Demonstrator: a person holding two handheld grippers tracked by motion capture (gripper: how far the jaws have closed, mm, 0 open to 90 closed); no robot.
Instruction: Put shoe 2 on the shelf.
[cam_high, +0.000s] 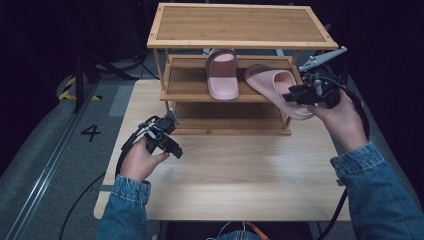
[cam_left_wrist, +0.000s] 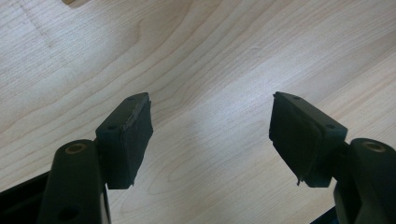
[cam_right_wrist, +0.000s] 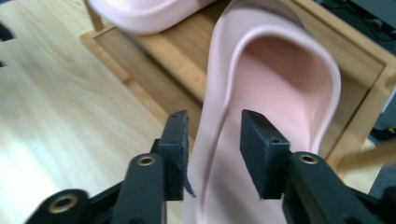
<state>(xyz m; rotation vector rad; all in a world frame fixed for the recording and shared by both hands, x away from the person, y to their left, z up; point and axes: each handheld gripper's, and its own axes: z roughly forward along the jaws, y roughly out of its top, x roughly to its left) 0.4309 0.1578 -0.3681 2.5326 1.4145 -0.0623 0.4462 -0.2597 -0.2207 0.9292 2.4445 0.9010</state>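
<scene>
sliding the second pale pink foam slide sandal (cam_high: 280, 89) onto the middle shelf of the three-tier bamboo shoe rack (cam_high: 186, 89) looks like the step in hand, and doing it well probably means keeping the sole level with that shelf, steering the toe end inward beside the first pink slide sandal (cam_high: 223, 74) that already lies flat there, and letting go only once the sole has support under most of its length, because it now sits skewed with its near end hanging past the rack's front right corner. the right tool (cam_right_wrist: 214, 144) has its jaws narrowed onto the side edge of this sandal's sole, one pad under and one over as far as the right gripper view shows, so the sandal is pinched rather than loosely cradled; a twist of the hand could lever the soft foam out of the pads. the left tool (cam_left_wrist: 210, 135) hovers over the pale wooden tabletop (cam_high: 240, 170) with its jaws spread wide and nothing between them, well apart from the rack and both sandals.
</scene>
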